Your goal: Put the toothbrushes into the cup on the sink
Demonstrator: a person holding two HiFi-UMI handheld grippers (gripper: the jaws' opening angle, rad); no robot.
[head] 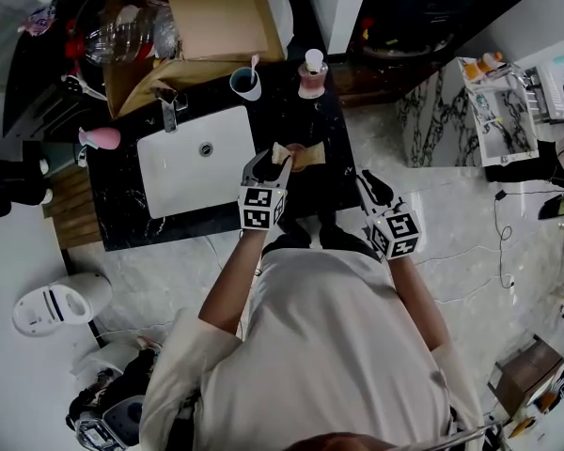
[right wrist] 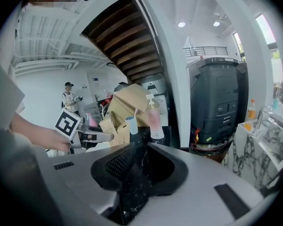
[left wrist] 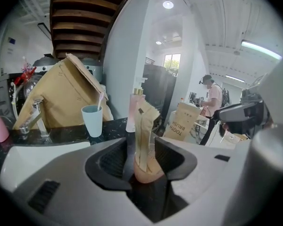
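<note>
A pale blue cup [head: 245,84] with a pink toothbrush [head: 254,64] in it stands on the black counter [head: 301,120] behind the white sink [head: 183,158]. My left gripper [head: 268,169] hovers right of the sink. Its jaws stand wide in the left gripper view, and a brown paper toothbrush packet [left wrist: 144,126] stands between them with room at its sides. The cup [left wrist: 92,120] is ahead and left of my left gripper [left wrist: 142,154]. My right gripper [head: 369,186] hangs off the counter's right edge. Its jaws [right wrist: 137,166] are slightly apart and hold nothing.
A pink pump bottle [head: 311,75] stands right of the cup. A brown bag printed TOOTH BRUSH [left wrist: 184,121] is on the counter to the right. The faucet [head: 167,106], a pink bottle [head: 99,138] and cardboard [head: 211,12] are at the back left. A person [left wrist: 208,102] stands far off.
</note>
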